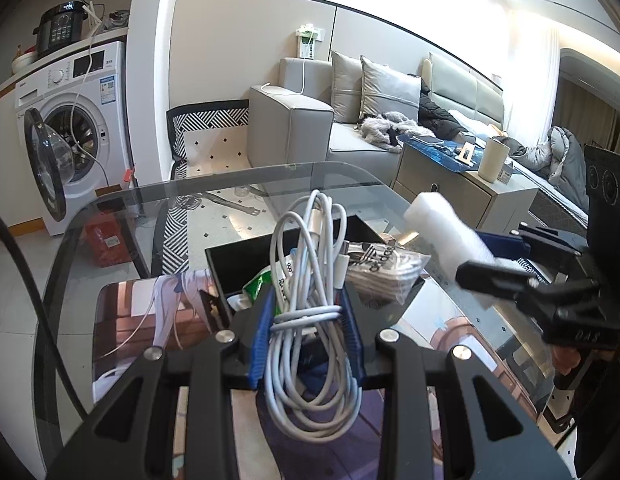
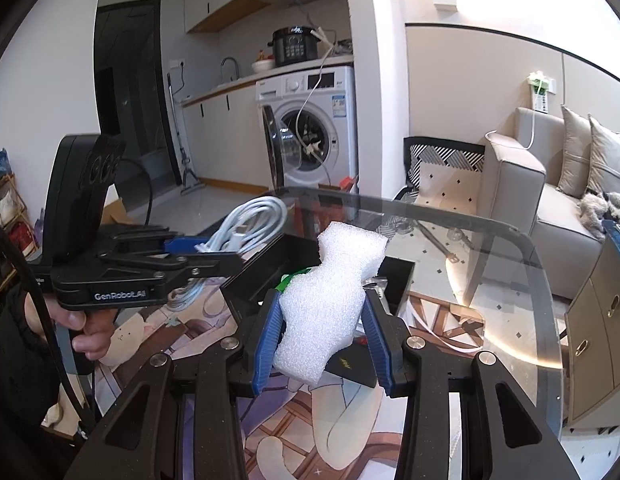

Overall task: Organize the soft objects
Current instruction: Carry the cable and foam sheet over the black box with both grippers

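Note:
My left gripper [image 1: 307,300] is shut on a coiled white cable [image 1: 310,288] and holds it above the near edge of a black box [image 1: 245,256]. The box holds a clear Adidas bag [image 1: 384,270] and a green and white packet [image 1: 257,286]. My right gripper [image 2: 322,300] is shut on a white foam piece [image 2: 326,308], held above the box [image 2: 398,284]. In the left wrist view the right gripper [image 1: 486,264] comes in from the right with the foam [image 1: 442,224]. In the right wrist view the left gripper [image 2: 221,256] holds the cable [image 2: 249,224] at left.
The box sits on a glass table [image 1: 189,196] with a printed anime mat [image 1: 121,312]. A flat black item [image 2: 350,368] lies on the mat under the foam. A washing machine [image 1: 69,120], a grey sofa [image 1: 310,120] and a side cabinet [image 1: 462,184] stand beyond.

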Tool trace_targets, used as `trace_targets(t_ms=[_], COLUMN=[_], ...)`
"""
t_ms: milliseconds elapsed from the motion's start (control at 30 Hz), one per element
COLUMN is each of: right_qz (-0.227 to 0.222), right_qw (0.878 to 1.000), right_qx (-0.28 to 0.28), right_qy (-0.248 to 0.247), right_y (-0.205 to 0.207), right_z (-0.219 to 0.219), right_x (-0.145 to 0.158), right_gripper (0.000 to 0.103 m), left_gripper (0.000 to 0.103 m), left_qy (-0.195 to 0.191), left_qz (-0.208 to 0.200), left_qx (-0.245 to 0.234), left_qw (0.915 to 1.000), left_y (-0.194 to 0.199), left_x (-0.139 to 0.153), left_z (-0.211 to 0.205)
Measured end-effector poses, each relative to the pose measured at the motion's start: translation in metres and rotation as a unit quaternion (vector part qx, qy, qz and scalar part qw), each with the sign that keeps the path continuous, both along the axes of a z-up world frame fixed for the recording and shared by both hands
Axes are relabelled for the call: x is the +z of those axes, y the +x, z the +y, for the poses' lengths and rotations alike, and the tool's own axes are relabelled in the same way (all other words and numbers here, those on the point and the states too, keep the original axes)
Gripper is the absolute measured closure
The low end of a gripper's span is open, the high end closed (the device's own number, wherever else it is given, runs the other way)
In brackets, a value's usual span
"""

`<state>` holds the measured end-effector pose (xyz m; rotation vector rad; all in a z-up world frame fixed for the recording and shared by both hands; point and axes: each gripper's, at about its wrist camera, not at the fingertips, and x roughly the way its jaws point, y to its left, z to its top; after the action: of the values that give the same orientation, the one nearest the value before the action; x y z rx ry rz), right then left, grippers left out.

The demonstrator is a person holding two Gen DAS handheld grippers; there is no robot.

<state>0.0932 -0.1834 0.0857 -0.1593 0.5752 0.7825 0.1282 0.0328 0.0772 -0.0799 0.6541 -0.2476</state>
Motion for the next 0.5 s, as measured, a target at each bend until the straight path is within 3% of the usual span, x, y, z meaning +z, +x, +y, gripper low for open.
trace_targets(t_ms=[500], right_qz=[0.024], right_qw=[1.0], right_qx=[0.016], right_qy=[-0.011], right_y=[0.039], right_z=[0.05], right_x=[-0.021], right_gripper=[0.062], left_gripper=[0.072], left_qy=[-0.002], left_qz=[0.034], left_qx=[0.023], left_qw=[0.9992], left_y=[0.048], left_x=[-0.028], left_z=[0.005])
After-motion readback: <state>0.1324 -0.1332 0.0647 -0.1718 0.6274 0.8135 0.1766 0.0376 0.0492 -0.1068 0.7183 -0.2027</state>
